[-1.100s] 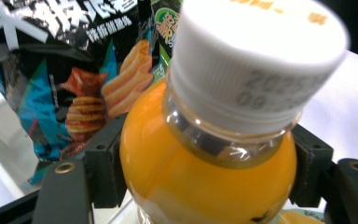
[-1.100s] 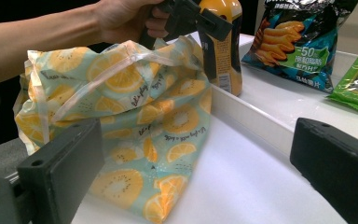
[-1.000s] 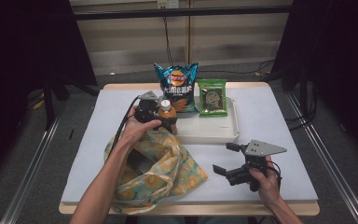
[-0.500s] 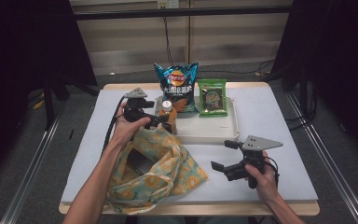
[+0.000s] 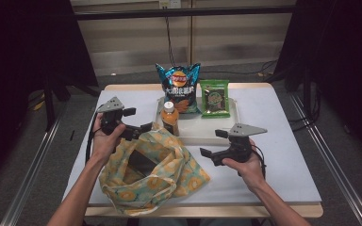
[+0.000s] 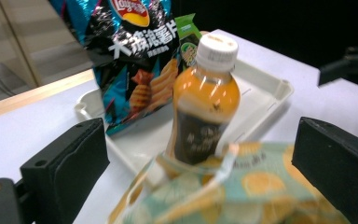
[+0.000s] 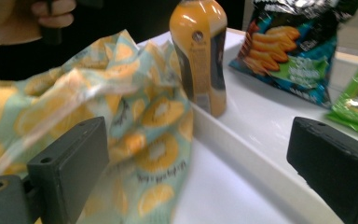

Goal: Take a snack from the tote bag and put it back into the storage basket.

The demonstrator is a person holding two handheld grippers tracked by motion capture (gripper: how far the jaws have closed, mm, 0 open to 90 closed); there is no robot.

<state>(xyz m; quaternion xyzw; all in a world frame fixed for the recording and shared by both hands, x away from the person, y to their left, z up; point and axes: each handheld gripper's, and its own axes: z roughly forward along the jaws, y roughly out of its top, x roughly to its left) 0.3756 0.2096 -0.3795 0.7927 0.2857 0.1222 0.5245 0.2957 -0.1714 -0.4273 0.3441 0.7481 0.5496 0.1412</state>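
While the high view looks down on the table, the left gripper (image 5: 133, 126) sits just left of the orange bottle (image 5: 170, 118), its jaws spread wide with nothing between them; they have just been opening. The bottle stands upright at the near left corner of the white tray (image 5: 231, 136), beyond the fingertips, probably set there so it stays clear of the floppy fabric. The patterned bag (image 5: 151, 172) lies slumped below both grippers, mouth gaping upward, likely waiting to be loaded. The right gripper (image 5: 214, 148) hovers right of the bag, jaws released and empty. The chips bag (image 5: 179, 87) and green packet (image 5: 215, 98) lean at the tray's far side.

From the left gripper view, the bottle (image 6: 205, 100) stands ahead, centred between the two open pads (image 6: 67, 165), apart from both, with the bag's rim (image 6: 233, 186) bunched before it.

From the right gripper view, the bottle (image 7: 200, 56) stands beyond the parted pads (image 7: 70, 168), on the tray's edge (image 7: 261, 163), the bag's cloth (image 7: 121, 121) draped against the left pad.
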